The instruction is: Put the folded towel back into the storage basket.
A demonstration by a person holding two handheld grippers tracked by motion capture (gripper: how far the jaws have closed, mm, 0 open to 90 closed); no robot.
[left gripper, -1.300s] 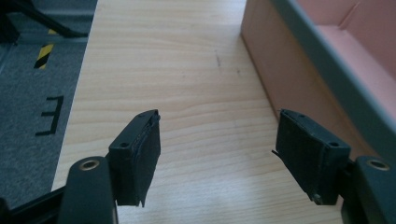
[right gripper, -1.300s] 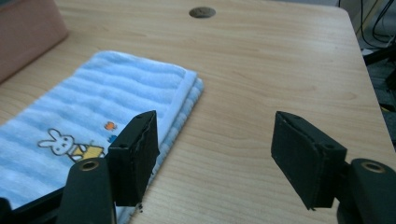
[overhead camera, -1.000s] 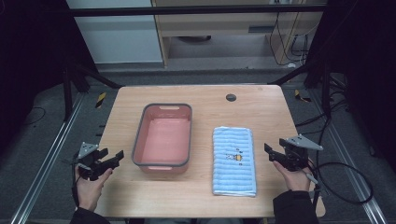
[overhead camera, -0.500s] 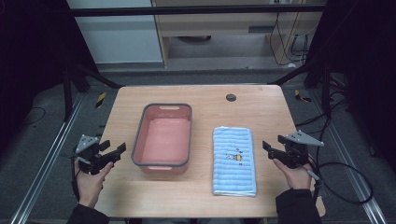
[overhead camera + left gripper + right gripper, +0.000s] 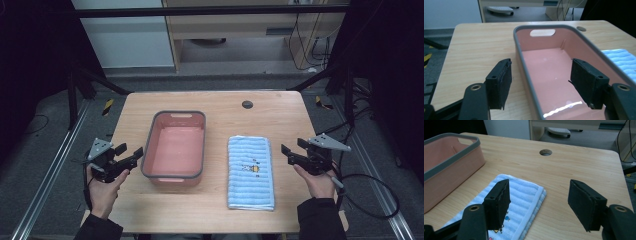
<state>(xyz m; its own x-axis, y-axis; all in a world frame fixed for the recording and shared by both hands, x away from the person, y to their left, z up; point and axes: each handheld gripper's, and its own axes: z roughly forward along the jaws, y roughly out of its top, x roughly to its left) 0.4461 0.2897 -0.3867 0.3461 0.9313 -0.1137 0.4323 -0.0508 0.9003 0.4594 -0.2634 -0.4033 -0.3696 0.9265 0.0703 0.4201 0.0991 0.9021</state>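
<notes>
high view: towel (image 5: 251,171) lying folded right of centre on table (image 5: 225,107), beside empty bin (image 5: 175,147), nothing moved yet; left hand-held gripper (image 5: 131,153) and right hand-held gripper (image 5: 288,152) hovering at frame sides | left gripper view: jaws gaping wide, straddling bin rim | right gripper view: jaws gaping wide, empty, aiming at towel's far corner, grasp pending

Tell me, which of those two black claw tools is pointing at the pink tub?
The left gripper: its open jaws face the pink tub, while the right gripper faces the folded blue towel.
</notes>
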